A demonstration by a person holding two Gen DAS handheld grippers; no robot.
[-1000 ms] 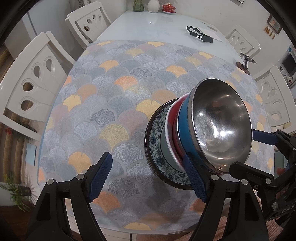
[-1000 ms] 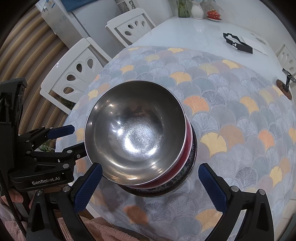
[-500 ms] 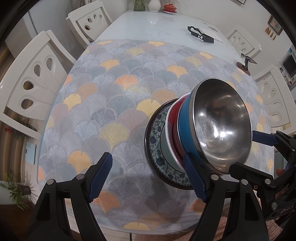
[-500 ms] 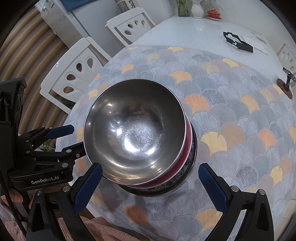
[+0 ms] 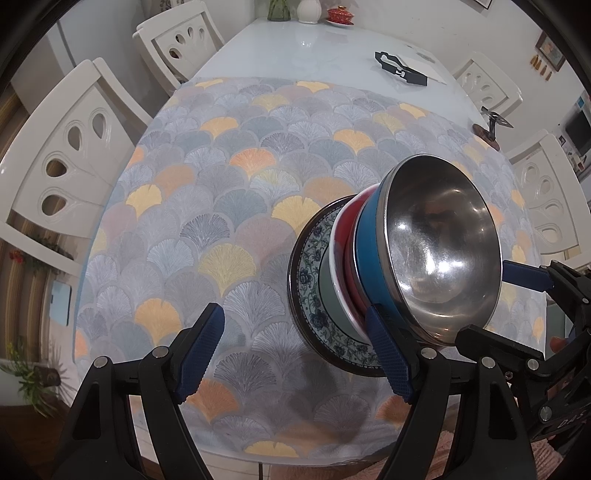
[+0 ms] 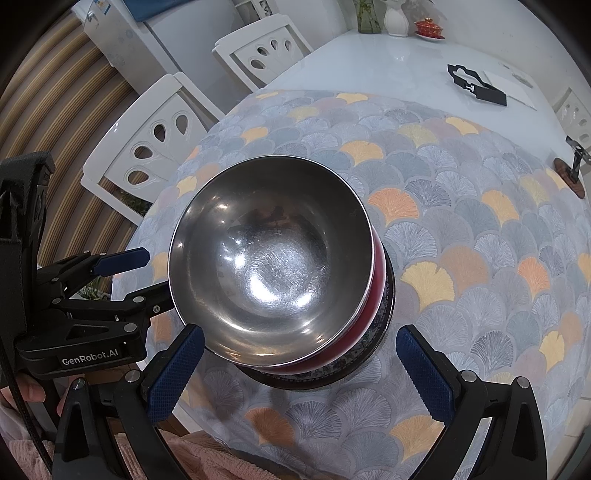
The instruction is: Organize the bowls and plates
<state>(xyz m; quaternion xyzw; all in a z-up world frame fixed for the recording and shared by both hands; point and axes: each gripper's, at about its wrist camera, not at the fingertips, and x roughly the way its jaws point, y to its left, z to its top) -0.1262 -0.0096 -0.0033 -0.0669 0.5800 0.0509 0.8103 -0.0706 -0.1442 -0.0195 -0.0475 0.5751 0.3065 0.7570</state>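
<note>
A stack stands near the table's front edge: a blue-patterned plate [image 5: 314, 295] at the bottom, a red bowl [image 5: 343, 236], a blue bowl [image 5: 367, 254], and a steel bowl [image 5: 443, 251] on top. The stack also shows in the right wrist view, steel bowl [image 6: 273, 258] uppermost over the red bowl [image 6: 375, 299] and plate [image 6: 343, 373]. My left gripper [image 5: 295, 354] is open, just left of the stack, its right finger beside the bowls. My right gripper [image 6: 303, 373] is open, with the stack between and beyond its fingers.
The table carries a fan-patterned cloth [image 5: 221, 184]. White chairs [image 5: 66, 158] stand around it. A black object [image 5: 399, 68] and papers lie on the far bare tabletop, with vases and a red lidded cup [image 5: 338, 14] at the far end. A small stand [image 5: 487, 129] is at the right.
</note>
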